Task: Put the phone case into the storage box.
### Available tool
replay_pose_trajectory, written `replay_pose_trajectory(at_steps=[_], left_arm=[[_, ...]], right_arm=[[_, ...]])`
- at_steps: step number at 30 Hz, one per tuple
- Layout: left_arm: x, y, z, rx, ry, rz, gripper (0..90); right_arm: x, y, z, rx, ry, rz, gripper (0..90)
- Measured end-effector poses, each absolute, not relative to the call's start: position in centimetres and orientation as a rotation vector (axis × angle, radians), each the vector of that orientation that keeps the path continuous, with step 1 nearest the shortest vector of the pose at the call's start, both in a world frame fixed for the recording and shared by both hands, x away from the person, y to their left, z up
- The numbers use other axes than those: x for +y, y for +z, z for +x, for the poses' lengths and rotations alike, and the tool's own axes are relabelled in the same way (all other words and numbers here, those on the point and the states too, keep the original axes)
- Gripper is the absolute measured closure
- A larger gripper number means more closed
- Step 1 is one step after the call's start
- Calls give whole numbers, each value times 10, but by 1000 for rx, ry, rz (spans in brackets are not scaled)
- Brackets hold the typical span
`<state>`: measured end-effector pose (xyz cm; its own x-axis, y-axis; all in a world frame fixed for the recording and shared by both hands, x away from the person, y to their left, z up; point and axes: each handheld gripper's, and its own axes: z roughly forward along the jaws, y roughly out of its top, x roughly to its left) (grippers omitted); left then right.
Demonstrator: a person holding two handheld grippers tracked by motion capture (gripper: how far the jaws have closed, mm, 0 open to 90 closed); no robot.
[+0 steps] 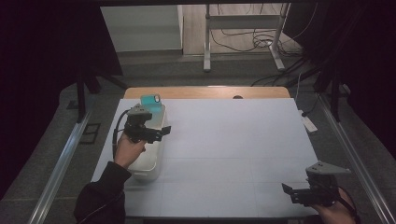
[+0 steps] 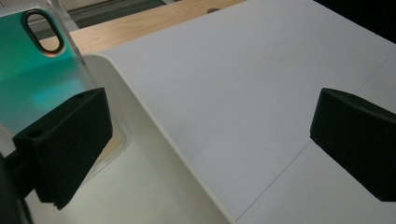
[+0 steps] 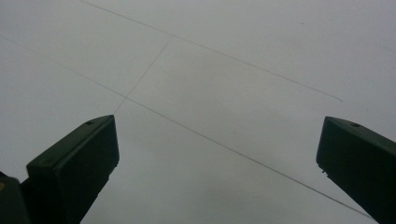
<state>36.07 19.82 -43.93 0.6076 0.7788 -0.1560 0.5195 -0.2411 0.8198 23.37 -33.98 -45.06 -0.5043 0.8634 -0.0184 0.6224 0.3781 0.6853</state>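
A teal phone case [image 1: 152, 101] [image 2: 37, 70] with an oval camera cutout leans at the far end of a white oblong tray [image 1: 148, 164] [image 2: 154, 186] on the table's left side. My left gripper [image 1: 161, 132] [image 2: 210, 140] hovers over the tray, jaws wide apart and empty, one jaw just in front of the case. At the near right corner of the table my right gripper [image 1: 292, 192] [image 3: 217, 163] stands open above the bare white surface, nothing between its jaws.
A white sheet [image 1: 233, 149] covers the wooden table [image 1: 205, 92]; thin pencil lines [image 3: 224, 144] cross it. Metal rails [image 1: 60, 168] run along both sides of the table. A frame stand and cables [image 1: 261, 42] are on the floor beyond.
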Motion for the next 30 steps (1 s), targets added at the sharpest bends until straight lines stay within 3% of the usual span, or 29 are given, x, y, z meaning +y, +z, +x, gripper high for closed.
replay_pose_trajectory(at_steps=[30], left_arm=[[201, -441, 320, 1048, 398, 1917, 0]], right_arm=[[-340, -450, 233, 2277, 899, 1278, 0]])
